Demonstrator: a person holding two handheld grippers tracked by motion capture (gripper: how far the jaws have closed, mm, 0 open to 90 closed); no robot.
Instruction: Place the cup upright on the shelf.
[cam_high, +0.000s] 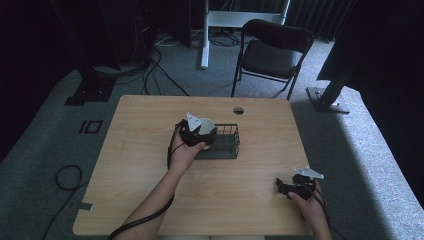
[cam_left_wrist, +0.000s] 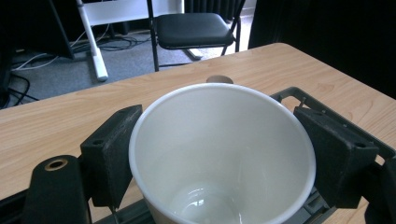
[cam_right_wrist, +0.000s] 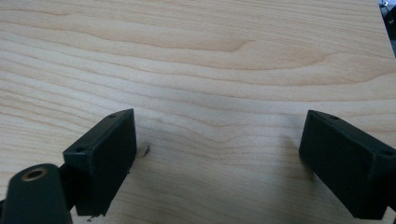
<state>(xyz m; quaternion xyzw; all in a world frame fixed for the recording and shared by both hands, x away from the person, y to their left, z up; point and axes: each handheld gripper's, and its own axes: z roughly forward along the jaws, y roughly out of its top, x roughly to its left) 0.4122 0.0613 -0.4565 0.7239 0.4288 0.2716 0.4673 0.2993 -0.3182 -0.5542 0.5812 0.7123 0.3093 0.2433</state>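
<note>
Left gripper (cam_high: 199, 131) at centre of the high view, over the left end of a black wire basket (cam_high: 230, 136); clamped on a white cup (cam_left_wrist: 219, 154), one black pad pressed to each side of the rim; cup upright, mouth open to the camera, inside bare and glossy; in the left gripper view, cup low in the middle of the frame, a bar of the basket showing past its right side and under its bottom edge; whether the cup touches the basket floor cannot be told. Right gripper (cam_high: 292, 186) at lower right of the high view, held in a hand (cam_high: 311, 207) near the table's (cam_high: 150, 195) near edge, well apart from the basket; jaws wide apart in the right gripper view, with bare wood grain between them. Black folding chair (cam_high: 272, 52) at top centre, beyond the table's far edge.
</note>
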